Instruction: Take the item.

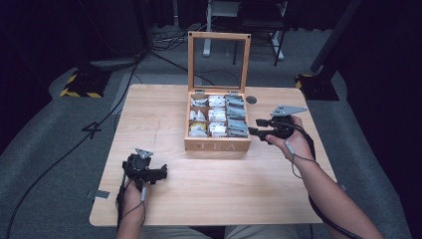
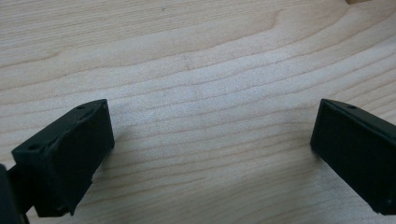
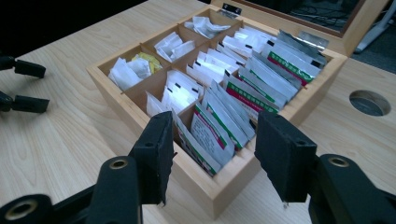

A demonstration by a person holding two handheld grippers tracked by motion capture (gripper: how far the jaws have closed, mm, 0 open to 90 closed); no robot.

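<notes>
Far left in the high view: left gripper [image 1: 158,174], black, held low over the pale wooden worktop [image 1: 159,119], fingers pointing rightward toward the box. In the left gripper view, fingers [image 2: 65,158] spread wide, nothing between them but bare wood grain; hovering or resting cannot be told.

Well apart to the right of those fingers: light wooden tea box [image 1: 217,145] lettered "TEA" on its front wall, glass-paned lid [image 1: 219,59] standing upright at the back, interior split into compartments. Left-hand compartments: loose white sachets, one yellow-tinged packet [image 1: 197,127] among them. Middle compartments: more white sachets [image 1: 217,115]. Right-hand column: upright grey and white foil tea packets [image 1: 237,119] with green and red print.

Just right of the box: right gripper [image 1: 255,127], black with a grey three-cornered plate on top, held level in a hand [image 1: 291,142], fingers aimed leftward at the box's right wall. In the right gripper view, fingers [image 3: 154,154] about half open, empty, raised just before the near corner of the box [image 3: 219,182]; the front packets of green-and-red printed foil [image 3: 210,135] seen between the two fingers but not touched.

Beyond the right fingers, behind the box: small round cable hole [image 1: 251,99] in the worktop.
</notes>
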